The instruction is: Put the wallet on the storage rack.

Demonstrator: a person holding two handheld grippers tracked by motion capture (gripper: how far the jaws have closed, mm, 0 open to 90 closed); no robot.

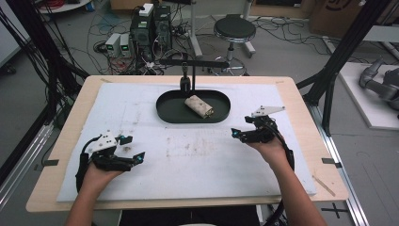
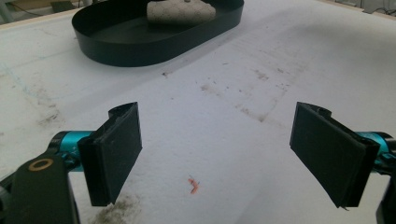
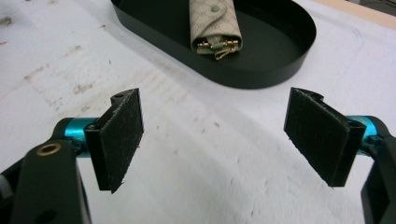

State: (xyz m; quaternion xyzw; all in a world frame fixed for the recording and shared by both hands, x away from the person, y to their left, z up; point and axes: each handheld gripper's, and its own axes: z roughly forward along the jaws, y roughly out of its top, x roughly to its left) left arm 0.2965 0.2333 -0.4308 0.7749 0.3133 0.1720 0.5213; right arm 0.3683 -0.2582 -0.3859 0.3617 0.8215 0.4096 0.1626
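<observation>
Rolled pouch (image 1: 199, 107) lying in black oval tray (image 1: 167, 113) at bench (image 1: 301, 117) far centre. Left hand-held gripper (image 1: 134, 148) and right hand-held gripper (image 1: 241, 127) both wide, empty, over open white mat (image 1: 197, 160). No legible writing.

A rolled pouch (image 1: 199, 106) lies in the oval tray (image 1: 169, 113), mid-table on the mat (image 1: 141, 174).

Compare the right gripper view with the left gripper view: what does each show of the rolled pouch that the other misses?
Right gripper view: the rolled pouch's open end with gold clasps and a snap button.
Left gripper view: a small orange scrap on the white mat.
Both: the pouch in the black oval tray and open jaws with nothing between them.
</observation>
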